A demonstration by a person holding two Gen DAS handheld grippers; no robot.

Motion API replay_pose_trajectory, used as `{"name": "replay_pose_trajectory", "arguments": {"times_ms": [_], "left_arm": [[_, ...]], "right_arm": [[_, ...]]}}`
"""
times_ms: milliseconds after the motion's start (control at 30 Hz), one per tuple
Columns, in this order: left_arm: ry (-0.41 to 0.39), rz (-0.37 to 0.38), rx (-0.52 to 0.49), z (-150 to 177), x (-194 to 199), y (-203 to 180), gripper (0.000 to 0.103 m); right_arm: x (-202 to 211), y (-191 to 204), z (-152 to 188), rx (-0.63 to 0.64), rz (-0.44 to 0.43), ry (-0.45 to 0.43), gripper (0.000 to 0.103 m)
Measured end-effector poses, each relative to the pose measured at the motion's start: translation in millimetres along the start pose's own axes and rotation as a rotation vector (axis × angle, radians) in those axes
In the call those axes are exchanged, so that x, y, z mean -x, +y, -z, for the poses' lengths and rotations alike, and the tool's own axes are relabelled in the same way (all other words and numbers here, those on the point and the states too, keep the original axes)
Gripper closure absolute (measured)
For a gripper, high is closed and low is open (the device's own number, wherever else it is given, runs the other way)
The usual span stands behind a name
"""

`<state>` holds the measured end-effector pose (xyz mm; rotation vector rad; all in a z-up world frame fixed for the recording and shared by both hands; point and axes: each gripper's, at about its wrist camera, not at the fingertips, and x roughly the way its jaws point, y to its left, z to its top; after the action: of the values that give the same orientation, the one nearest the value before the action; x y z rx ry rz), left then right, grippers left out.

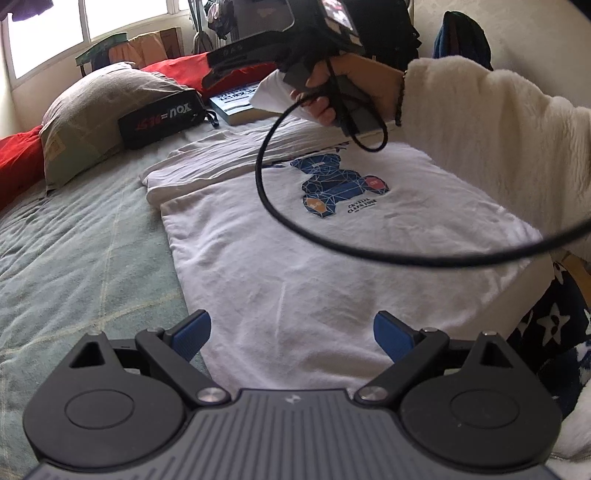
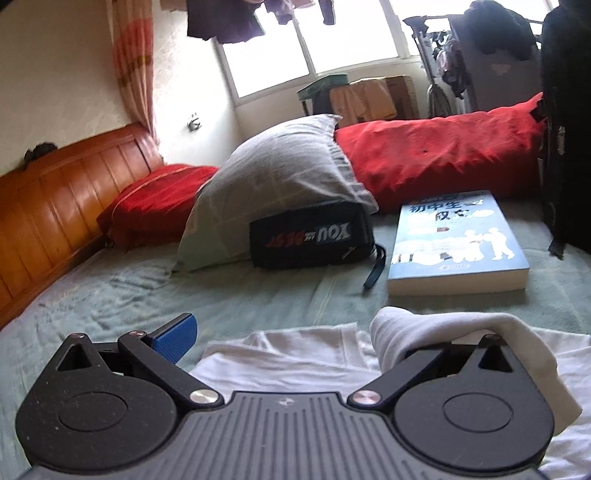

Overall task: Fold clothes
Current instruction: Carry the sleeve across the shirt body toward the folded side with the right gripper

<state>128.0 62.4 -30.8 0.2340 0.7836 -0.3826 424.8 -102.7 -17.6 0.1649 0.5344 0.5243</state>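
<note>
Left gripper [image 1: 291,334] gapes empty over the t-shirt's [image 1: 280,258] near hem, right gripper [image 2: 291,332] spread, sleeve [image 2: 461,343] draped across one finger.

Daylight is pouring through a wide window [image 2: 314,55] into a pale-walled bedroom. A wooden headboard [image 2: 62,199] is standing at the bed's end, dark garments [image 2: 229,22] are hanging above, and a clothes rack [image 2: 454,62] is standing beside the glass.

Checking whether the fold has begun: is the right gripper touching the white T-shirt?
Touching. In the right wrist view, a fold of the white T-shirt drapes over one side of the right gripper, hiding that finger.
</note>
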Motion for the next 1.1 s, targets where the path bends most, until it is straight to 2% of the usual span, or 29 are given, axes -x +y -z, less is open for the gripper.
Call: {"name": "replay_pose_trajectory", "arguments": {"times_ms": [467,633,867,1100], "left_arm": [[0.002,0.017,0.004,3.4,0.3,-2.3,0.008],[0.008,0.021,0.011,5.9,-2.2,-0.9,0.008],[0.007,0.024,0.019,7.5,-3.6,1.4,0.008],[-0.003,0.037,0.022,9.4,-3.1,2.0,0.008]], "right_arm": [[-17.9,25.2,13.2,0.056,-0.041,0.064,0.0],[-31.2,24.9,28.9,0.072,-0.038,0.124,0.0],[-40.2,13.7,41.8,0.013,-0.042,0.166,0.0],[-33.6,1.9,39.0,-0.082,-0.074,0.142,0.0]]}}
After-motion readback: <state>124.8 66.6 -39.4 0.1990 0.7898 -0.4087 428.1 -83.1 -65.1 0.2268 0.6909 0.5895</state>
